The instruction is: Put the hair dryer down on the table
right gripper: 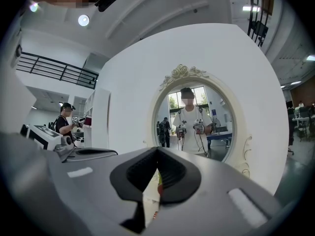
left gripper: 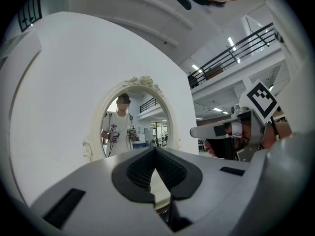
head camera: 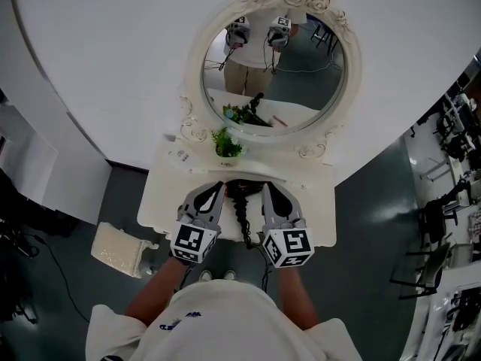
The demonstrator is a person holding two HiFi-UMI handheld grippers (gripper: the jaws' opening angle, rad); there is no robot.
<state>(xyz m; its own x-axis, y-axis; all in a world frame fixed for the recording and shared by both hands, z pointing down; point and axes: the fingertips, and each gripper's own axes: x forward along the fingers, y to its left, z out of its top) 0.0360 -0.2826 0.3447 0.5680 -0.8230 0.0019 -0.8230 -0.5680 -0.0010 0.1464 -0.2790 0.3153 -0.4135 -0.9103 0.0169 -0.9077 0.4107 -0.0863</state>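
Observation:
The black hair dryer [head camera: 242, 189] lies on the white vanity table [head camera: 316, 209], and its coiled cord [head camera: 242, 220] runs toward the front edge. My left gripper [head camera: 219, 188] hovers just left of the dryer, my right gripper [head camera: 265, 189] just right of it. Both point at the mirror. In the left gripper view the left gripper [left gripper: 156, 150] has its pads meeting at the tips with nothing between them. The right gripper [right gripper: 157, 150] looks the same in its own view. Neither gripper holds the dryer.
An ornate oval mirror [head camera: 274, 70] stands at the back of the table and reflects the person and both grippers. A small green plant [head camera: 228, 143] sits below it, with small items [head camera: 180, 156] at the back left. A cream stool [head camera: 120, 250] stands on the floor at the left.

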